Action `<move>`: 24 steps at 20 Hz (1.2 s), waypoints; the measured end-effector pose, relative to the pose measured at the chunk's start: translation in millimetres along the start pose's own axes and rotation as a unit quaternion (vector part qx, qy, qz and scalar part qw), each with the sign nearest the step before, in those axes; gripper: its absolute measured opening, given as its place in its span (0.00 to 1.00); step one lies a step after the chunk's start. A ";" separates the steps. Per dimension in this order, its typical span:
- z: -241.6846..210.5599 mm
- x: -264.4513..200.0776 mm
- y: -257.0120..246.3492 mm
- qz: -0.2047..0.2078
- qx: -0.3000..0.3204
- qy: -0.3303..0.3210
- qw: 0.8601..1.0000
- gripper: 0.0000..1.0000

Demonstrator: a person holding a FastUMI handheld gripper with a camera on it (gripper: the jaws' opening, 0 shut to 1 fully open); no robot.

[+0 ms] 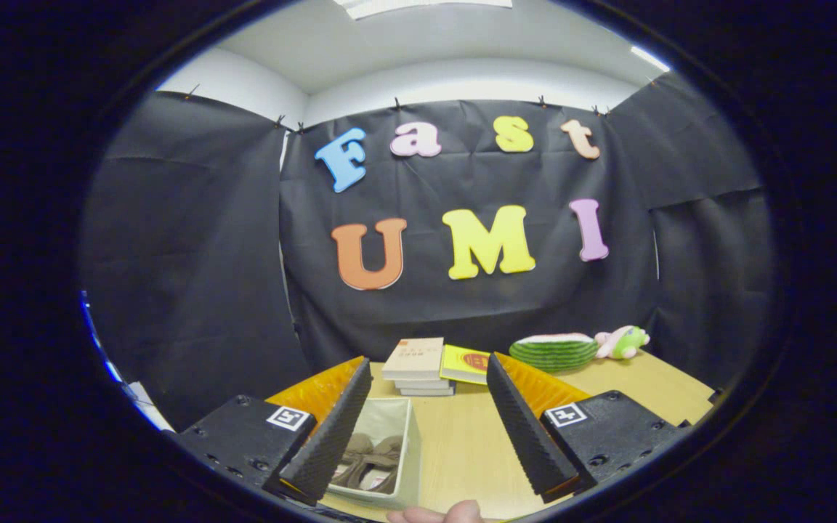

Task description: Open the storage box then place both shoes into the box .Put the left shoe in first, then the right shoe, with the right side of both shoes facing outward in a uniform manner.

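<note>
Box (389, 450) lies between spread gripper (426, 428) fingers.

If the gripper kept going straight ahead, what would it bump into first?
Probably the stack of books beyond the open gripper. Only bare table lies between its fingers, and the white box sits by the left finger. Depth is hard to judge.

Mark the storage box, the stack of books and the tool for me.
storage box (410, 465): gripper view, its right wall, between the fingers.
stack of books (415, 357): gripper view, top book's cover, beyond the fingers.
tool (429, 428): gripper view, open, midway between its fingertips.
</note>
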State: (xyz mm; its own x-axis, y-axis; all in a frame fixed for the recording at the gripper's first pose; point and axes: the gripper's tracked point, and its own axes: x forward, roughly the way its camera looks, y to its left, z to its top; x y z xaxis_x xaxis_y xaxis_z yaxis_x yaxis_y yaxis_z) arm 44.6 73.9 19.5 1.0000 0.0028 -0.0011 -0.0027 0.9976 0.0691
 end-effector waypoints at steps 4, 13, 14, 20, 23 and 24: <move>-11.4 -23.7 0.4 -0.013 -0.002 -0.023 1.000 1.00; -16.0 -44.5 28.9 -0.009 -0.028 -0.060 0.998 1.00; -19.3 -42.5 34.6 -0.004 -0.030 -0.058 0.998 1.00; -26.2 -35.1 45.0 0.005 -0.018 -0.052 0.998 1.00; -33.0 -30.7 50.3 0.010 -0.015 -0.042 0.999 1.00; -34.2 -29.5 49.2 0.009 -0.013 -0.041 0.999 1.00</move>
State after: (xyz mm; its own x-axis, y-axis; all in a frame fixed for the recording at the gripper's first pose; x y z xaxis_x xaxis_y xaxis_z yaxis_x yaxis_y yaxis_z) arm 14.9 125.2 -11.2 0.9966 0.0160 0.0808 -0.0195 0.9989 0.0434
